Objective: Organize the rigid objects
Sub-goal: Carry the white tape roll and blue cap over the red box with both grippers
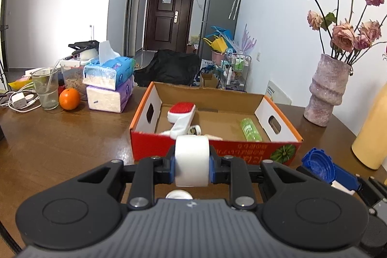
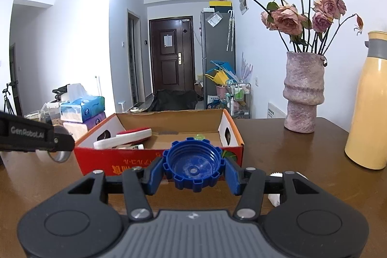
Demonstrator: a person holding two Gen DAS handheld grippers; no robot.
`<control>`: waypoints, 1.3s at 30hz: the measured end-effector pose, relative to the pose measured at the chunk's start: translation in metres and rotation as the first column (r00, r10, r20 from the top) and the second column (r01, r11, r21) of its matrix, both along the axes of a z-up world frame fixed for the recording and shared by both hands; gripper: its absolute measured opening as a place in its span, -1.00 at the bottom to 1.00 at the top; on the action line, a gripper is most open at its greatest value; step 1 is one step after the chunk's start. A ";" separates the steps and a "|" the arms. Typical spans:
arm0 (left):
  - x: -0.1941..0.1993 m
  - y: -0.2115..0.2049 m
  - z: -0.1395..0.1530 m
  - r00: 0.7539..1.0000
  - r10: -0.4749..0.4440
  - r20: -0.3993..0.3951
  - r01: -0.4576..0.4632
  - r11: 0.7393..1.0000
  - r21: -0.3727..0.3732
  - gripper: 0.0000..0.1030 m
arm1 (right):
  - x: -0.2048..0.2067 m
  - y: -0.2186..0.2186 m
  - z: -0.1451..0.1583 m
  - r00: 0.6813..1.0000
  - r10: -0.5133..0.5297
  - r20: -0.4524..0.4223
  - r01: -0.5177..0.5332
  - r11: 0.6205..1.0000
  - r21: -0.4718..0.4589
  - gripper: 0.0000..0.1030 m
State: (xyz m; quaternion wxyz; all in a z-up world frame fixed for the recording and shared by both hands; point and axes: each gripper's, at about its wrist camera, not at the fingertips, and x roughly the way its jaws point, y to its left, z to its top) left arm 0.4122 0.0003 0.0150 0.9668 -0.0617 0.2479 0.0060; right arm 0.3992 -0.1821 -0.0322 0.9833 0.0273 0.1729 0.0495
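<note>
Left gripper (image 1: 191, 162) clamped on a white tape roll (image 1: 191, 156), blue pads pressing its flat sides, roll standing on edge and held above the table (image 1: 60, 137), just short of the near wall of the cardboard box (image 1: 212, 149). Right gripper (image 2: 193, 167) closed on a blue screw cap (image 2: 193, 162), hollow threaded side facing the camera, jaws at a middling width around its notched rim; cap also held clear of the table and just before the box's red front wall. In the left view, same cap and right gripper seen low at the right edge.

Inside the open box: a white lint brush (image 1: 181, 116) with a red pad at the left, a small tape ring (image 1: 195, 129) beside its handle, a green bottle (image 1: 250, 129) lying at the right.

Further out on the table: a pinkish vase (image 2: 303, 93) of dried roses and a yellow flask (image 2: 367, 100) to the right of the box; stacked tissue packs (image 1: 110, 84), an orange (image 1: 69, 99) and a glass (image 1: 47, 91) to the left
</note>
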 end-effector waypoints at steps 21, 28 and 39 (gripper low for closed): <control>0.073 0.002 0.004 1.000 0.026 0.013 -0.025 0.998 -0.053 -0.52 | 0.071 0.012 -0.001 1.000 0.014 0.002 -0.014 1.000 0.020 0.02; 0.096 0.001 0.001 0.999 0.033 0.005 -0.033 0.999 -0.040 -0.51 | 0.095 0.014 -0.002 0.999 0.032 -0.010 -0.032 0.999 0.026 0.02; 0.127 0.001 -0.001 0.999 0.033 0.000 -0.032 0.999 -0.031 -0.51 | 0.121 0.015 -0.005 1.000 0.028 -0.015 -0.027 0.999 0.020 0.02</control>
